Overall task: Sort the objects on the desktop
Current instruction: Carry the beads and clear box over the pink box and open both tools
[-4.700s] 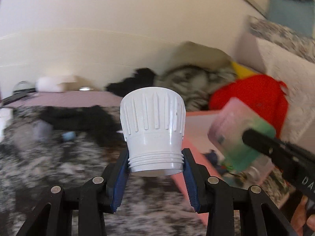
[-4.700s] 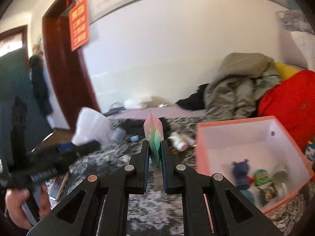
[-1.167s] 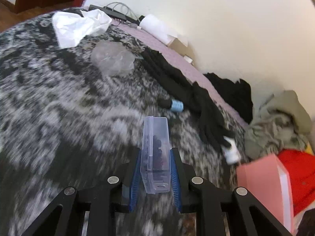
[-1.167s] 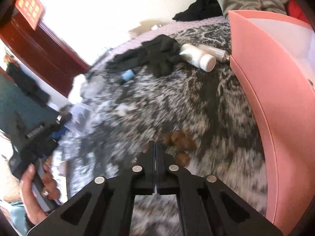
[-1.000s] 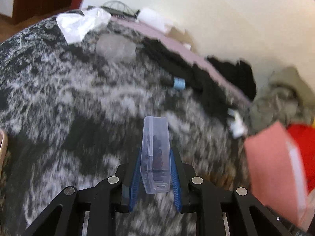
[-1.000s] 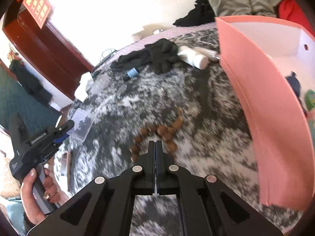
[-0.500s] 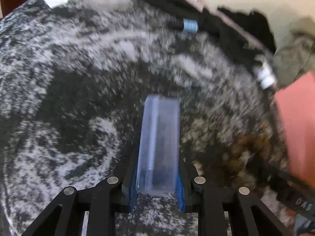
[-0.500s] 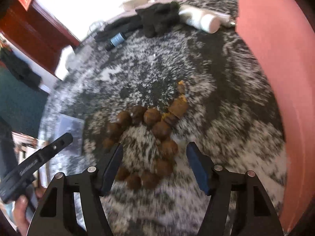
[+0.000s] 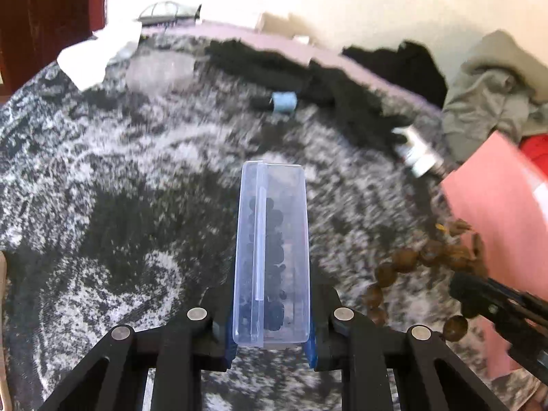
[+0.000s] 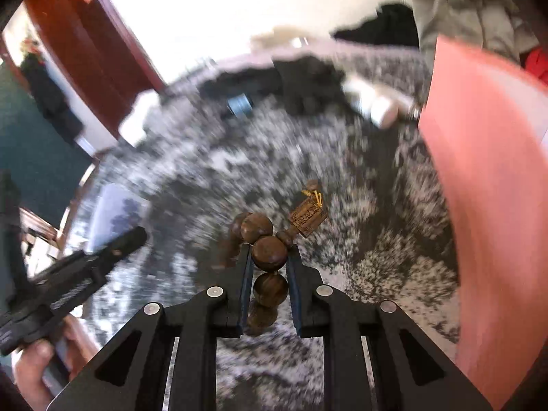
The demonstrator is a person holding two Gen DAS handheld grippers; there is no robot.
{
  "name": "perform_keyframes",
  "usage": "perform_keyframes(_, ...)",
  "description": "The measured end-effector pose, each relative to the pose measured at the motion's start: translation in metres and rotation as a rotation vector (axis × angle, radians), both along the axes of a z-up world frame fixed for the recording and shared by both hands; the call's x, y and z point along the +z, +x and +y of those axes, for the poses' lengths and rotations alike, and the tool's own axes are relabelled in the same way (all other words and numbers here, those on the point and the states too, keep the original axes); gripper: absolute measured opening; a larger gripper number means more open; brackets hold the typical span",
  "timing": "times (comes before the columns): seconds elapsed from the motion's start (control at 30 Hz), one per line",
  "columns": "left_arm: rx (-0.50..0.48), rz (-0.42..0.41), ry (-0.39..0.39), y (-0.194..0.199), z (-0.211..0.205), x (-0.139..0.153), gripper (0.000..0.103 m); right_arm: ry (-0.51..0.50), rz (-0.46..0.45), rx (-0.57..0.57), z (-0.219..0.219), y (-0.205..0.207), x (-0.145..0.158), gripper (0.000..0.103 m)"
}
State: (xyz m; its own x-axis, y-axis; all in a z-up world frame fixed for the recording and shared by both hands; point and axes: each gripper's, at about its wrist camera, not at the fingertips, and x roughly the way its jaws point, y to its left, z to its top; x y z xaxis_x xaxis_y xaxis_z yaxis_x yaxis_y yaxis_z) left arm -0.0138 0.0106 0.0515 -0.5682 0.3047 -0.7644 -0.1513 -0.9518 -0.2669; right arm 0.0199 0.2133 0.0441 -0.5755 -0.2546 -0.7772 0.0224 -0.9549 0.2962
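My left gripper (image 9: 272, 325) is shut on a clear plastic box (image 9: 272, 250) with dark bits inside, held above the grey patterned cloth (image 9: 120, 205). The box also shows in the right wrist view (image 10: 114, 214). My right gripper (image 10: 269, 263) is shut on a string of brown wooden beads (image 10: 269, 253) with a small wooden tag (image 10: 307, 218), lifting it off the cloth. The beads also show in the left wrist view (image 9: 404, 263), beside the pink box (image 9: 507, 219), which stands at the right in the right wrist view (image 10: 486, 178).
Black gloves (image 9: 342, 102), a blue-capped small bottle (image 9: 282, 102), a white bottle (image 9: 416, 157), a clear plastic lid (image 9: 157, 72) and white tissue (image 9: 99, 54) lie at the far side. Clothes (image 9: 496, 85) are heaped at the back right.
My right gripper, open over the beads half a second ago, has closed on them and raised them. My left gripper still holds the clear box, having tilted up from the cloth.
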Motion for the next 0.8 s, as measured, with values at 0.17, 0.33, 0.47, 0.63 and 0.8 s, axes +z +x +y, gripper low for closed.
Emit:
perform_keyframes(0.17, -0.007, 0.068, 0.032, 0.01, 0.009, 0.029, 0.023, 0.051, 0.15, 0.009, -0.001, 0.032, 0.048, 0.02)
perform_keyframes(0.33, -0.051, 0.128, 0.055, 0.025, 0.033, 0.05, 0.023, 0.06, 0.288, -0.006, 0.013, 0.062, 0.093, 0.02)
perform_keyframes(0.47, -0.116, 0.181, 0.056, 0.038, 0.062, 0.066, 0.023, 0.052, 0.368, -0.026, 0.027, 0.086, 0.119, 0.02)
perform_keyframes(0.63, -0.193, 0.244, 0.071, 0.054, 0.1, 0.088, 0.023, 0.091, 0.425, -0.063, 0.045, 0.108, 0.136, 0.02)
perform_keyframes(0.8, -0.268, 0.302, 0.094, 0.07, 0.143, 0.111, 0.023, 0.126, 0.475, -0.135, 0.076, 0.132, 0.151, 0.02)
